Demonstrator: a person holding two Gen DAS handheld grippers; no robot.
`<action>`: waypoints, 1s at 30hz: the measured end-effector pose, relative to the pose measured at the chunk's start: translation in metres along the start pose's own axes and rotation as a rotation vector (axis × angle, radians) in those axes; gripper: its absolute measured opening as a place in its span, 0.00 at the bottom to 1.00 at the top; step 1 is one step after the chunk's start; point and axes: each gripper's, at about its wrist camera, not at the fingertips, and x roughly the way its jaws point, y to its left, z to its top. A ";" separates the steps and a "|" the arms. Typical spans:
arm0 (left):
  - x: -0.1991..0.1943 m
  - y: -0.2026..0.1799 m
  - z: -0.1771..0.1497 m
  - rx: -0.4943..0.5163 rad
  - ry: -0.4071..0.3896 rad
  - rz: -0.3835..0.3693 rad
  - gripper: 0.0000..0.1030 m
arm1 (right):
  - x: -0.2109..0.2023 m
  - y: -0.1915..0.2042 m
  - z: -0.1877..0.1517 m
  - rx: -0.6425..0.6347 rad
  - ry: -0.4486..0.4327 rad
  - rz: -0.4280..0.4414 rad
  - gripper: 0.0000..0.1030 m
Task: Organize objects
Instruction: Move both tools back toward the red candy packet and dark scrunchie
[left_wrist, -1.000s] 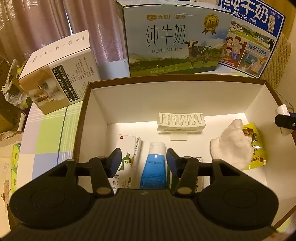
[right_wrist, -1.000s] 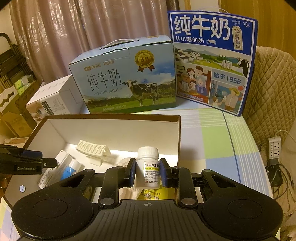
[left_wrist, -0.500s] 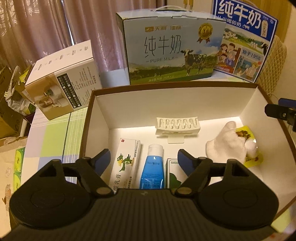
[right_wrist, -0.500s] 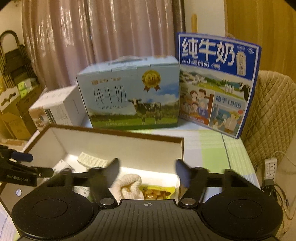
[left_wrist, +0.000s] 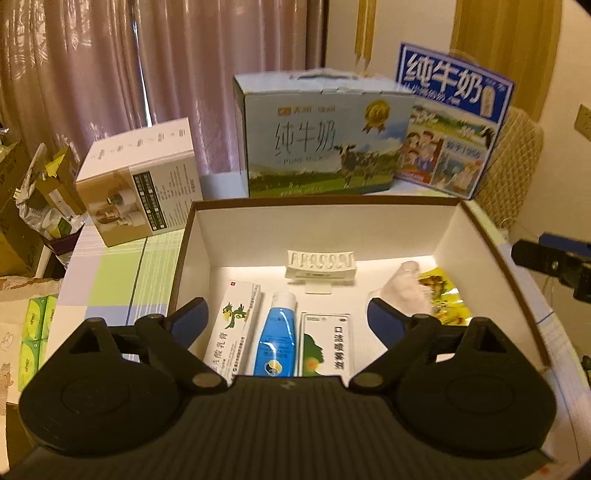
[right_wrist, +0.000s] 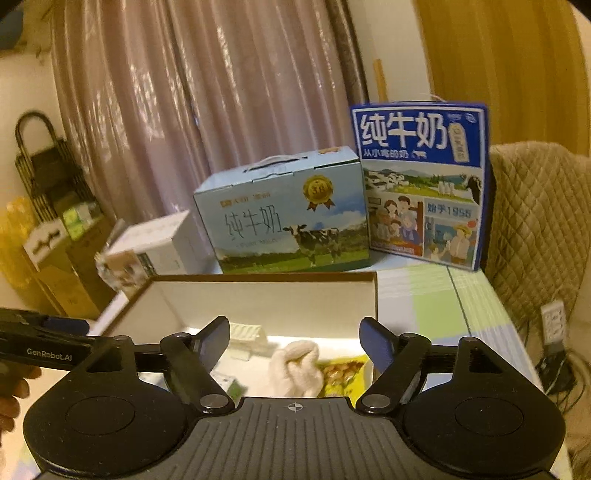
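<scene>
While both hand-held grippers hang over the brown-rimmed, white-lined cardboard box (left_wrist: 491, 236) on the desk (left_wrist: 110, 273) with its green and lilac checked cloth, nothing is gripped in either of them. Farthest left on the desk stands a white carton printed with a kitchen appliance (left_wrist: 140, 184), just beside the box's left wall.

Over the box's near left part, the left gripper (left_wrist: 286, 317) has its jaws spread wide and empty. Beneath them, along the near side of the box floor, three things lie in a row, side by side: a white ointment carton with a green bird on it (left_wrist: 232, 325), then a blue squeeze tube with a white cap (left_wrist: 277, 332), then a white and green medicine carton (left_wrist: 327, 343). Behind these, near the back wall, sits a white ribbed plastic rack (left_wrist: 320, 264). Further right in the box lies a crumpled white cloth (left_wrist: 406, 288), touching a yellow snack packet (left_wrist: 447, 299) at the right wall.

Above that right end, the right gripper (right_wrist: 295, 339) is likewise released, jaws wide apart, with the cloth and packet showing between them. At the left edge of its view a person's fingers (right_wrist: 11, 402) show under the other tool.

Behind the box stand a pale blue milk case with a cow and a carry handle (left_wrist: 325, 133) and, to its right, a dark blue milk case with cartoon people (left_wrist: 450, 122), leaning against a quilted beige chair back (right_wrist: 535, 229).
</scene>
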 end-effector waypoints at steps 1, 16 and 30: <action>-0.006 -0.001 -0.002 -0.001 -0.009 -0.002 0.89 | -0.007 0.000 -0.003 0.016 -0.007 0.004 0.73; -0.075 0.006 -0.047 -0.093 -0.042 -0.001 0.92 | -0.074 0.000 -0.025 0.124 -0.048 0.000 0.73; -0.085 0.000 -0.111 -0.155 0.057 0.013 0.92 | -0.087 0.008 -0.075 0.153 0.098 -0.009 0.73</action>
